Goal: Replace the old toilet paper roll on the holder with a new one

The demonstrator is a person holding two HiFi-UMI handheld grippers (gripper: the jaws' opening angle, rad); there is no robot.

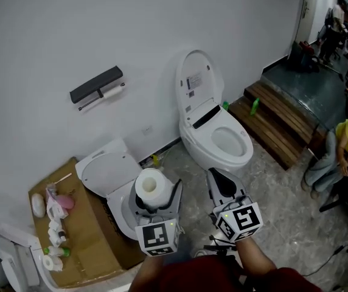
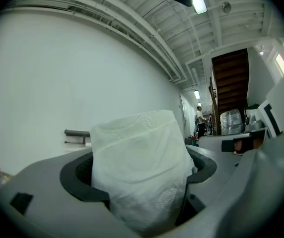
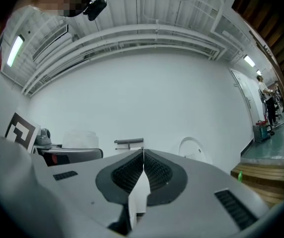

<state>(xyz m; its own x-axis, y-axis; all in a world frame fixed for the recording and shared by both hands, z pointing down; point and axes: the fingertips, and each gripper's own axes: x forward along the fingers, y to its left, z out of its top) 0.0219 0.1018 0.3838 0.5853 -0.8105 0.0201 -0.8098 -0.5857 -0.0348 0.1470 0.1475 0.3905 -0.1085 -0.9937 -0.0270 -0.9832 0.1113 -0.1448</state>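
Left gripper (image 1: 157,198) clamps 1 full, white, embossed toilet paper roll (image 2: 139,167); right gripper (image 3: 143,157) closed, seemingly empty.

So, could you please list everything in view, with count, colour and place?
toilet paper roll: one, white, in the left gripper.
holder: one, dark grey, on the wall.
thin roll: one, white, on the holder.
toilet: one, white, lid up, against the wall.
cardboard box: one, brown, lower left, small items on top.
second toilet: one, white, beside the cardboard box.
wooden steps: one set, brown, right of the toilet.
green bottle: one, on the wooden steps.
person: one, yellow top, far right.
left gripper: one, grey, shut on the toilet paper roll.
right gripper: one, grey, jaws together.
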